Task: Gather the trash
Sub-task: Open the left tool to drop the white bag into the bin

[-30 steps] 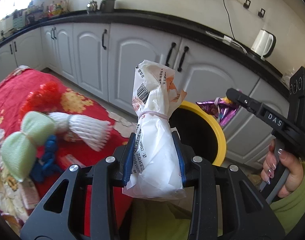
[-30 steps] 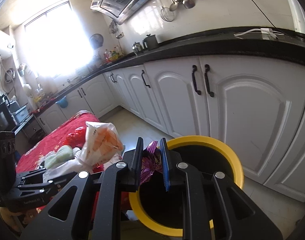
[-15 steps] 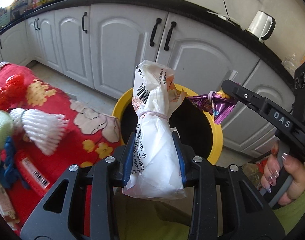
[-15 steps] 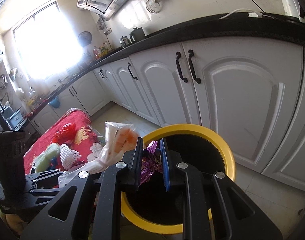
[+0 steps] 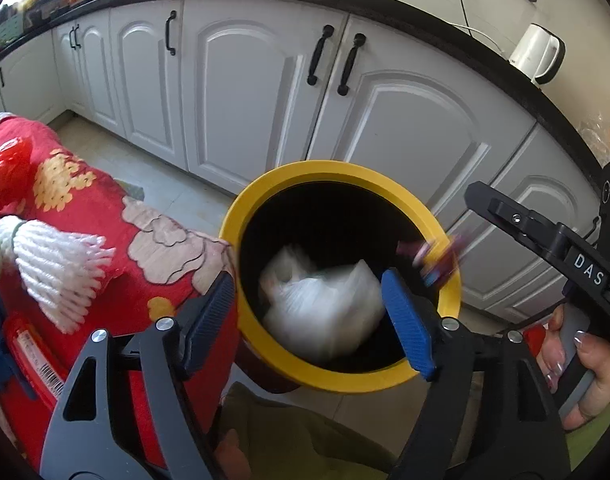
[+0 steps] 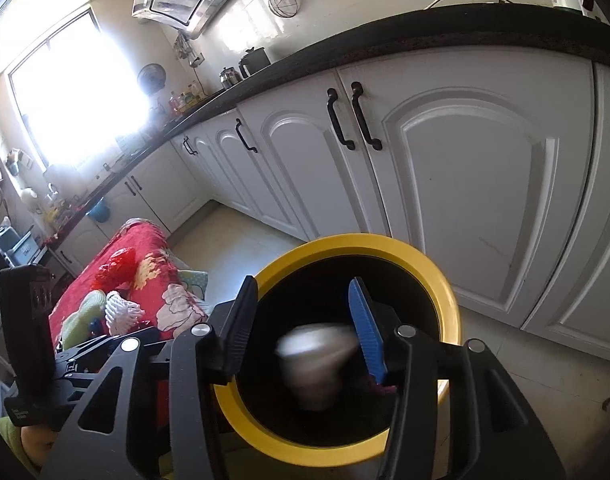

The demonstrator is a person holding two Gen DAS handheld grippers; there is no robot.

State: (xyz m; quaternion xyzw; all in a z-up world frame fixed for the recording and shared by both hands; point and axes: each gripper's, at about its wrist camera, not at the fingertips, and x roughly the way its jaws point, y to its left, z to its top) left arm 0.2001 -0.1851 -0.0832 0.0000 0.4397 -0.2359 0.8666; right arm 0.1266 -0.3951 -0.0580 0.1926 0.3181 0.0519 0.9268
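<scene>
The black bin with a yellow rim (image 5: 337, 172) stands on the floor in front of the white cabinets. My left gripper (image 5: 309, 316) hangs open over its mouth. Below it a white plastic bag (image 5: 321, 304), blurred, is dropping inside the bin. A purple wrapper (image 5: 437, 258), also blurred, falls at the bin's right rim, under the right gripper's finger (image 5: 517, 220). In the right wrist view my right gripper (image 6: 305, 324) is open above the bin's rim (image 6: 361, 242), with the blurred white bag (image 6: 313, 364) beneath it.
A table with a red floral cloth (image 5: 105, 208) touches the bin's left side; on it lie a white foam net (image 5: 61, 264), a red plastic piece (image 5: 9, 156) and other scraps. White cabinets (image 5: 241, 80) run behind. A kettle (image 5: 539, 54) sits on the counter.
Both grippers have opened over the bin. The white bag has left the left gripper and the purple wrapper the right one; both are falling into the bin.
</scene>
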